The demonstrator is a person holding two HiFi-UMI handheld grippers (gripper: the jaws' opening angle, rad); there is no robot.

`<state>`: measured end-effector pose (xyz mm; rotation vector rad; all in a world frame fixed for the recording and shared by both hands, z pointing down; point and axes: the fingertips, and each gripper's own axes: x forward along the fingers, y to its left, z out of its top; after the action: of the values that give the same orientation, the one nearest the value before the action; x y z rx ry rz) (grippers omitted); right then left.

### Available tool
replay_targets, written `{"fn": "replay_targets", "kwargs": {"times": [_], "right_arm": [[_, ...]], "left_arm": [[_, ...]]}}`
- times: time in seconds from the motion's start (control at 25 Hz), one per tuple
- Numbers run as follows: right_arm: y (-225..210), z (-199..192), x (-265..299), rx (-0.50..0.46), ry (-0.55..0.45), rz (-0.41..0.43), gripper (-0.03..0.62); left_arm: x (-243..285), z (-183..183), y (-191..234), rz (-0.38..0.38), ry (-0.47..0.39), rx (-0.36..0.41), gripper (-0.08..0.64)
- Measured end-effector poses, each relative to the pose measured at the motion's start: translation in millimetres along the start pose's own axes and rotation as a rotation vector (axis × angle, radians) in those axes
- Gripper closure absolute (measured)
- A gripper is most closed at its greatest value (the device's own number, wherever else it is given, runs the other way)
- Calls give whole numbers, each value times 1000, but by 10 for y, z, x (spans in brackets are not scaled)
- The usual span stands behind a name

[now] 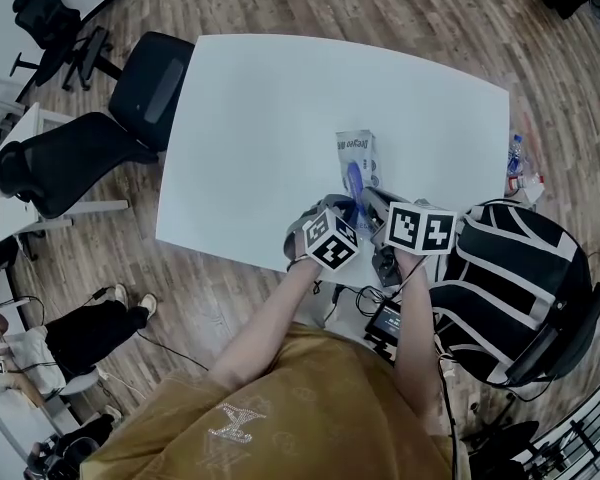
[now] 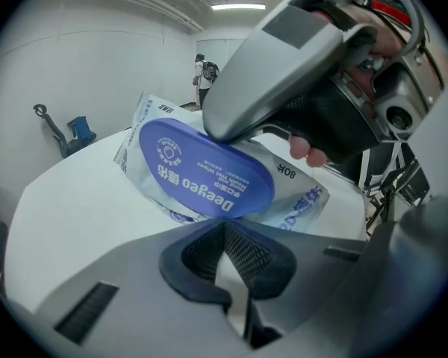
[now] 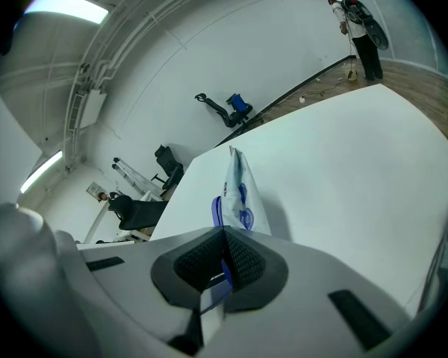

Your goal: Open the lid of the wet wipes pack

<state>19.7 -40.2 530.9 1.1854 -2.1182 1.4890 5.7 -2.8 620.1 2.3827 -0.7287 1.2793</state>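
Note:
The wet wipes pack [image 1: 357, 152] lies on the white table [image 1: 260, 118], near its front edge. Its blue oval lid [image 2: 205, 170] faces up in the left gripper view. My left gripper [image 2: 225, 226] is shut on the pack's near edge, where a white sliver shows between the pads. My right gripper [image 3: 224, 233] is shut on the rim of the blue lid [image 3: 218, 209], with the pack [image 3: 243, 196] seen edge-on beyond it. In the head view the left gripper [image 1: 346, 211] and the right gripper [image 1: 368, 197] meet at the pack's near end. From the left gripper view, the right gripper [image 2: 218, 130] bears on the lid from above.
Black office chairs [image 1: 90, 153] stand left of the table and another black chair [image 1: 520, 288] stands at my right. A bottle [image 1: 517, 156] sits on the wooden floor beyond the table's right edge. A person [image 3: 358, 21] stands far off.

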Motion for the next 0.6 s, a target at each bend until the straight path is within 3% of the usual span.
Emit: {"fn": "replay_targets", "kwargs": {"times": [0.2,0.48,0.6], "right_arm": [[21,-16,4,-44,0,-19,584],[-18,5,-22,-295,-34,-171,578],[-12,7,-14,-335,-44,-187,560]], "left_arm": [[5,5,-5,-3,5,10,555],[11,11,-9,-16,2,10,555],[9,13,-3,-16,-1,11,555]]}}
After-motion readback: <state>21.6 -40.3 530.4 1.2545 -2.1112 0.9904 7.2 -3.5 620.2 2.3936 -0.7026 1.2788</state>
